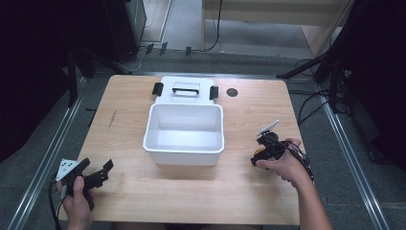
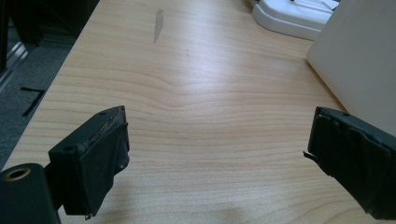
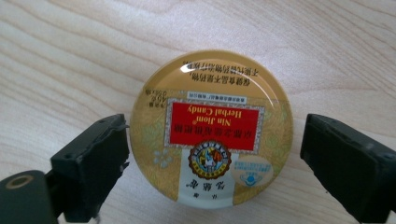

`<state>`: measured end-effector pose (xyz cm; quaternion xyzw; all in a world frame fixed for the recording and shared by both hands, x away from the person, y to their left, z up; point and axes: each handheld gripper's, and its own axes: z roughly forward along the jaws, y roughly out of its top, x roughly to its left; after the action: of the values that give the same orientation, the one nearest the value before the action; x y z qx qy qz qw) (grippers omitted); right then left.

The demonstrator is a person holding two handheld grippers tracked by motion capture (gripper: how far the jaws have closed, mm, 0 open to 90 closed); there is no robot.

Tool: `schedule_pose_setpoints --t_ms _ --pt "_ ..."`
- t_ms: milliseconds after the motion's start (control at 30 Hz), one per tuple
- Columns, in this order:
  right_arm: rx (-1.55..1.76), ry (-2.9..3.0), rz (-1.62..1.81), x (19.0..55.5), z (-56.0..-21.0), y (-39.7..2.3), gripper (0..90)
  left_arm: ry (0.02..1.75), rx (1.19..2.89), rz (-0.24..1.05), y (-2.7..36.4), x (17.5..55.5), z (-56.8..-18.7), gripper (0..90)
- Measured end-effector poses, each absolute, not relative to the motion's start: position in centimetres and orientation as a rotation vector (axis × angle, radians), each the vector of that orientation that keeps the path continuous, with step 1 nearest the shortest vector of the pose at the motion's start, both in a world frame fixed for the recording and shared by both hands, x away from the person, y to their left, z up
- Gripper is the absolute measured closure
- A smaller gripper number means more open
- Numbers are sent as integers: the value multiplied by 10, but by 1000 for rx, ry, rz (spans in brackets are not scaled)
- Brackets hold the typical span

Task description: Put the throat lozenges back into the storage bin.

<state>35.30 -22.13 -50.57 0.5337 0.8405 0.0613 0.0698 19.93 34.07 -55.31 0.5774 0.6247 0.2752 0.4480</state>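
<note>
Gold candy tin (image 3: 211,128) — flat, label inverted — between right tool (image 3: 212,163) jaws.

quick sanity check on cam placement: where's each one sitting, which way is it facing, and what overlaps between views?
High view: above the person's side, looking forward and down at the table, white bin and lid; both forearms and hands show.
Left gripper view: on the left gripper, looking along the tabletop; open jaws show.
Right gripper view: on the right gripper, looking straight down at a candy tin between open jaws.
Shared: high and left gripper views both show bin and lid.
</note>
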Motion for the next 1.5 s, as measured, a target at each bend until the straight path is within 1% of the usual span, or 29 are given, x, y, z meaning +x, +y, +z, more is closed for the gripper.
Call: schedule_pose_setpoints --t_ms 33,100,133,200,367,667,1500 --pt "1625 2527 182 354 -507 -220 129 1546 1429 681 341 199 -553 61" --pt "1632 2537 168 356 -508 -219 147 1545 1429 681 341 199 -553 61" --pt "1639 2534 164 356 -509 -219 185 1545 1430 681 341 199 -553 61" --pt "1648 2529 166 357 -509 -219 202 1545 1430 681 341 199 -553 61" --pt "1635 2542 191 356 -503 -217 204 1545 1430 681 341 199 -553 61" --pt "1577 2545 266 358 -481 -214 203 1545 1429 684 341 199 -553 61" --pt "1359 2636 364 368 -425 -180 204 1544 1429 684 341 199 -553 61"
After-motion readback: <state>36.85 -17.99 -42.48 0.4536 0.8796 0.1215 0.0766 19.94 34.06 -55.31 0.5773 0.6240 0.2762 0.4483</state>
